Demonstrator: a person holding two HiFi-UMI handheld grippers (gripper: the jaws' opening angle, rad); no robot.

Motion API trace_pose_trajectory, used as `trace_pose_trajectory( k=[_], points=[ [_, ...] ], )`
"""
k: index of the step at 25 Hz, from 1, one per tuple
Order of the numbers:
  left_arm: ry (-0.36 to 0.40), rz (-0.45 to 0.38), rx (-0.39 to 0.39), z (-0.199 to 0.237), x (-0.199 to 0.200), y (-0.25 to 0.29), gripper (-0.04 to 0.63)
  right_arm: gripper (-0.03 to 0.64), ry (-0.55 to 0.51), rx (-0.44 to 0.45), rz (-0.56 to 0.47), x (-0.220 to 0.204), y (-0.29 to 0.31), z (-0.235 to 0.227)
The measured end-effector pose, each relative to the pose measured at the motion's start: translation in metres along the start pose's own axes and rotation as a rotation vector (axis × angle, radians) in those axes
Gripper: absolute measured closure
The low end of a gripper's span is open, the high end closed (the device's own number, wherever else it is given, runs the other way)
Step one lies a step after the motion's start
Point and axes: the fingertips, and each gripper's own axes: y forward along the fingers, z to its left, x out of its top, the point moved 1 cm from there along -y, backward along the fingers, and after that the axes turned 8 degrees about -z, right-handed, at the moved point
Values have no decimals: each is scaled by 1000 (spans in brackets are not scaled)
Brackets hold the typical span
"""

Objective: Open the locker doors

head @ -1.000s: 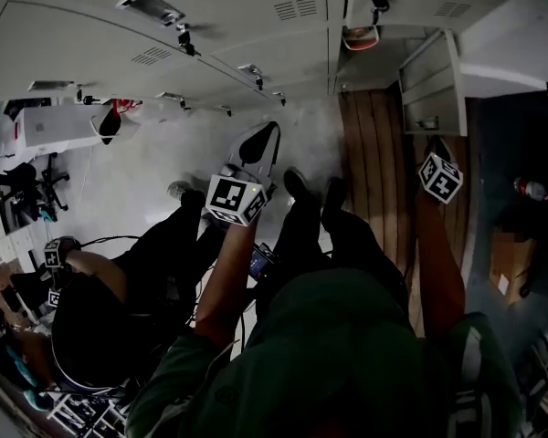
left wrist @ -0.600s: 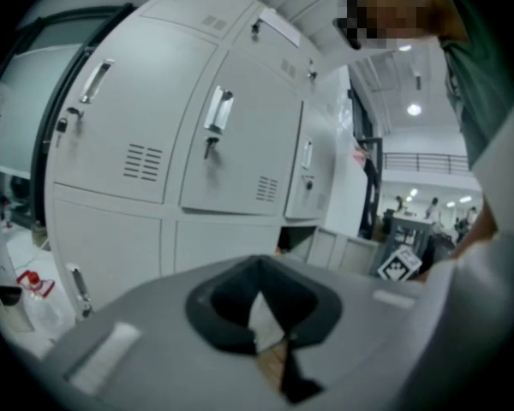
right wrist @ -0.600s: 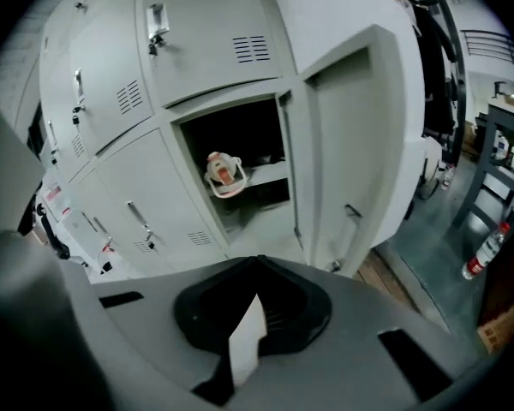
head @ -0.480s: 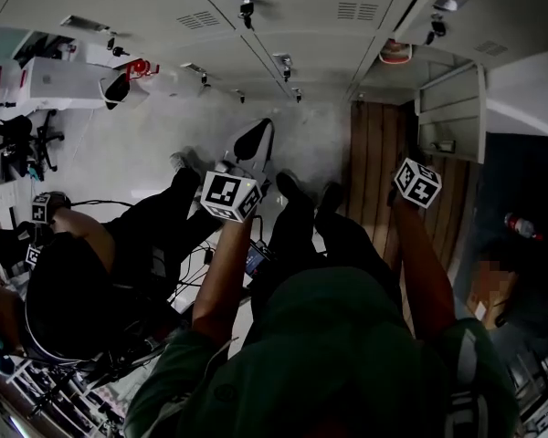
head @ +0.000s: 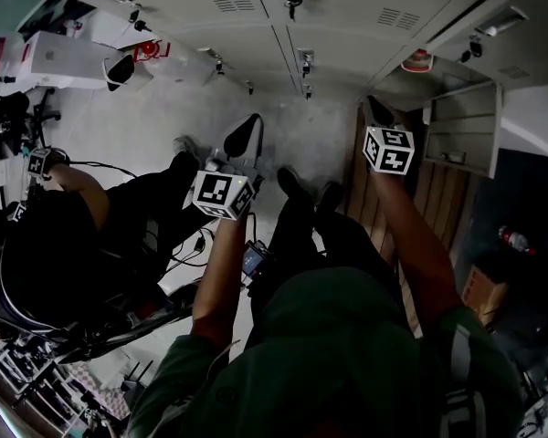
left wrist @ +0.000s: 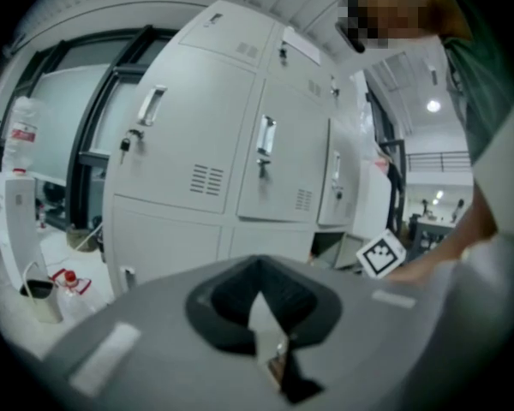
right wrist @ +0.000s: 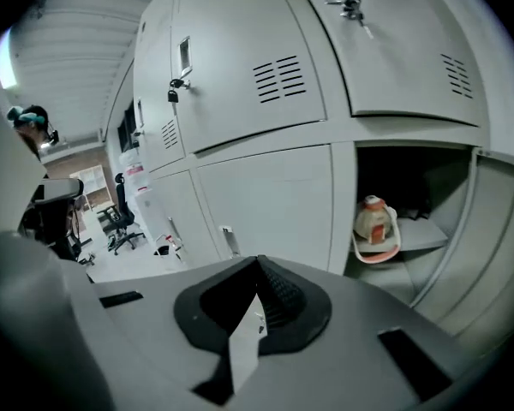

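Since the earlier frame the right claw (head: 380, 110) has swung from the right of the frame toward centre. It is pressed together and empty. The left claw (head: 243, 139), centre-left, is likewise pressed together on nothing. The lockers (right wrist: 265, 195) stand ahead of both, filling the upper frame. The latch handle (right wrist: 229, 240) of the nearest shut door sits just up-left of the right claw's tip, its long axis upright. The right claw is judged the nearer. Count, right gripper view: one open compartment (right wrist: 411, 195) at right, holding one bottle (right wrist: 373, 221); at least four doors shut.
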Motion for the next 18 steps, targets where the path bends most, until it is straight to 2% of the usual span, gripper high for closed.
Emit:
trace_pose_trajectory(
  k=[9, 14, 18],
  points=[
    [-23, -19, 51, 52, 0, -15, 595, 612, -39, 86, -10, 19, 73, 65],
    [-44, 0, 54, 75, -11, -16, 597, 612, -62, 130, 23, 10, 115, 90],
    [-59, 13, 50, 91, -22, -12, 595, 611, -82, 126, 55, -4, 148, 97]
  ],
)
